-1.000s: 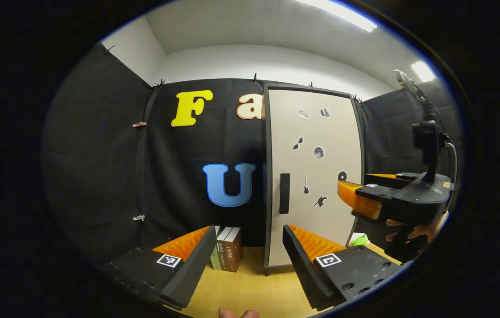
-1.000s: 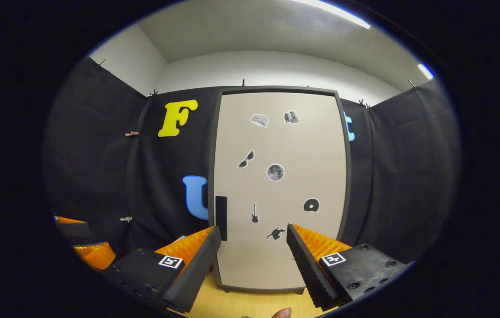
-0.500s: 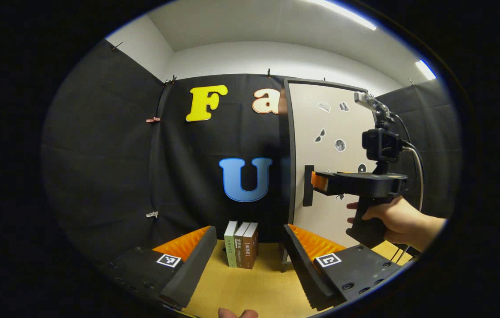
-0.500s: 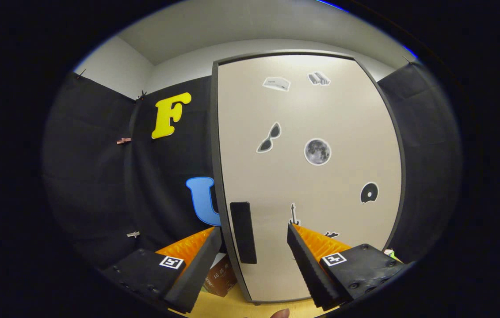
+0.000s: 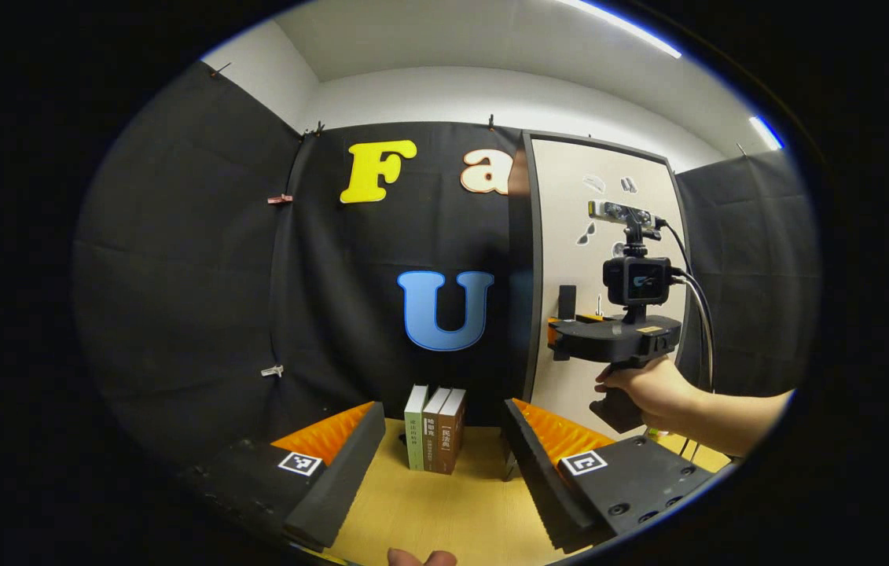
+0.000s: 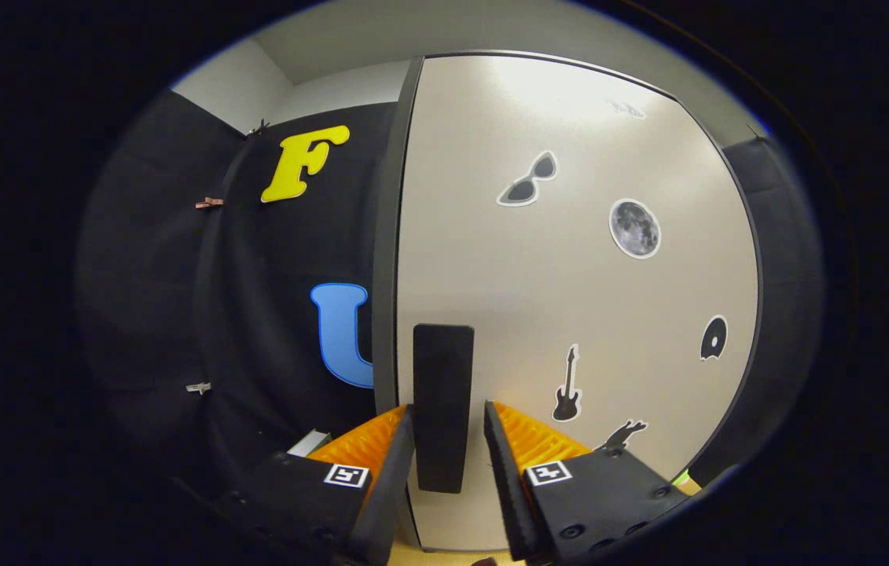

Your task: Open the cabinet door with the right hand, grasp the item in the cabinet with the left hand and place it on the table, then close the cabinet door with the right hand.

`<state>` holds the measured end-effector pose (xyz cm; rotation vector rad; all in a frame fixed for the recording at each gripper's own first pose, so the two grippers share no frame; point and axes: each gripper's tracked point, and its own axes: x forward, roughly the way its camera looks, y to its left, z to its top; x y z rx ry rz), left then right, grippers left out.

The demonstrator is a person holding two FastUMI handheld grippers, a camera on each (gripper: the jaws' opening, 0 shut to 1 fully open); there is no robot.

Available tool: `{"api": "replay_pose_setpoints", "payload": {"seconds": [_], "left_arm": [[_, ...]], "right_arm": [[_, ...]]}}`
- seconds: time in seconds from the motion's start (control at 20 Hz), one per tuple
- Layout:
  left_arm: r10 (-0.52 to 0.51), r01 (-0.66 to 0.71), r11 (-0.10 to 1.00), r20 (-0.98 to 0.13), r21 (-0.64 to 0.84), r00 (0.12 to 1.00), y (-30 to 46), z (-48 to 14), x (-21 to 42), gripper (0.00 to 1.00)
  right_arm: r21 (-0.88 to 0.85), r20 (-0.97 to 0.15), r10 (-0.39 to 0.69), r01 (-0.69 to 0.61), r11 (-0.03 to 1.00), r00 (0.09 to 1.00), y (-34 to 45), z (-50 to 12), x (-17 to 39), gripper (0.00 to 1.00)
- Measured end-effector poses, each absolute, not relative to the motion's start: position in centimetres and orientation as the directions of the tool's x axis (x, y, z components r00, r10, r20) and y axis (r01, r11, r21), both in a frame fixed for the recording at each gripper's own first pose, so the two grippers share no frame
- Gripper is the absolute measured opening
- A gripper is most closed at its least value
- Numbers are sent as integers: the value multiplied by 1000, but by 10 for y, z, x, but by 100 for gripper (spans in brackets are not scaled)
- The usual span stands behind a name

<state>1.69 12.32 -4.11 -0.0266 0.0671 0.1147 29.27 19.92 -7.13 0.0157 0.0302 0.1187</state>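
Black cloth lines the booth, with a wooden table [image 5: 444,511] below. Cabinet door [image 6: 570,299] is pale, dark-framed, shut, and carries small stickers. Its handle [image 6: 442,409] is a dark upright bar near the left edge of the door.

Right gripper [image 6: 448,456]: jaws narrowed, one finger each side of the handle, close to it. Whether both press on it cannot be told from the right gripper view. In the left gripper view the same gripper [image 5: 609,338] sits at the door, held by a hand [image 5: 644,389].

Left gripper [image 5: 444,448]: jaws wide, holding nothing, over the table, well apart from the door. Three books [image 5: 435,428] stand upright on the table beside the cabinet.

The item is inside the cabinet, hidden by the shut door; its look cannot be reported.

Judged risks:
- Fingers may slip off the handle on the pull if the grip is shallow or incomplete.
- A pull not following the hinge arc could drag or tip the cabinet.
- The swinging door may meet the left gripper or the books if they lie in its arc.
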Motion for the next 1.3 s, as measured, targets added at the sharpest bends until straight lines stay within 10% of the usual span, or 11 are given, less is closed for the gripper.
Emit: {"api": "replay_pose_setpoints", "payload": {"seconds": [0.45, 1.3], "left_arm": [[195, -195, 981, -57, 13, 979, 132, -45, -1, 95], [171, -170, 985, -42, 27, 984, 82, -39, -62, 95]], "right_arm": [[21, -38, 154, -154, 988, 987, 204, -76, 297, 17], [93, -91, 321, -313, 945, 943, 170, -59, 182, 17]]}}
